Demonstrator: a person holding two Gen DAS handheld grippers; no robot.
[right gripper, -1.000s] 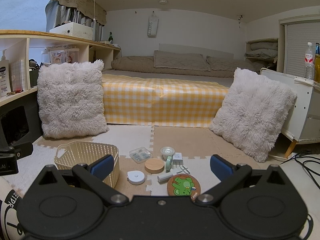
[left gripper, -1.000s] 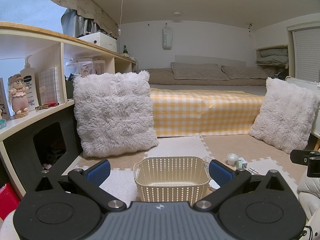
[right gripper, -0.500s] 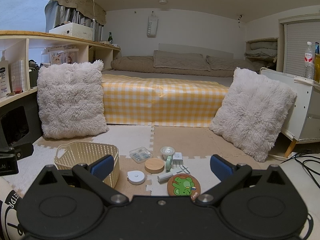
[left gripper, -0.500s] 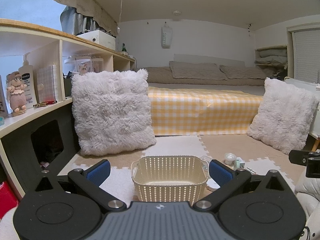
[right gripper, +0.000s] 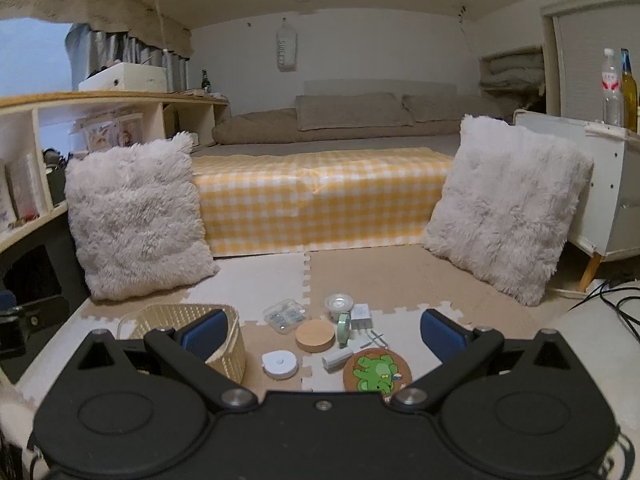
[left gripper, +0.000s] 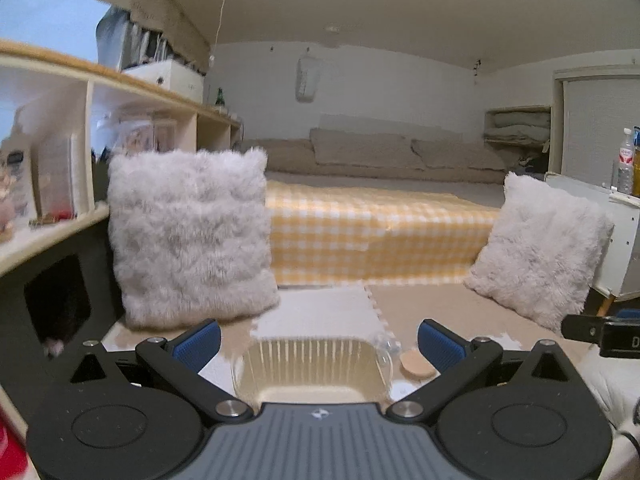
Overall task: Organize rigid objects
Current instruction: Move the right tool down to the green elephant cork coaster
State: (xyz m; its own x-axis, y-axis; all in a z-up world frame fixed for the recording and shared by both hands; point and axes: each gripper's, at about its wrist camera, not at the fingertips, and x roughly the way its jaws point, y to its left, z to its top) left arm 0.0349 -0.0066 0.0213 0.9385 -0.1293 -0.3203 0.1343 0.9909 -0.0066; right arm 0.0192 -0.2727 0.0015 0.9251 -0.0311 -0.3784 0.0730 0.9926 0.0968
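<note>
Ahead of both grippers, foam-mat floor [right gripper: 400,280], checked bed [right gripper: 320,196] beyond, cream slotted basket [left gripper: 312,368] empty between spread left gripper [left gripper: 318,344] fingers, right gripper [right gripper: 322,332] spread, empty.

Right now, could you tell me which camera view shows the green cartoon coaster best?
The right wrist view. The green cartoon coaster lies flat on the floor mat between the open fingers of the right gripper, its print clear and only its near edge hidden. The left wrist view does not show it, only the basket and a cork disc.
</note>
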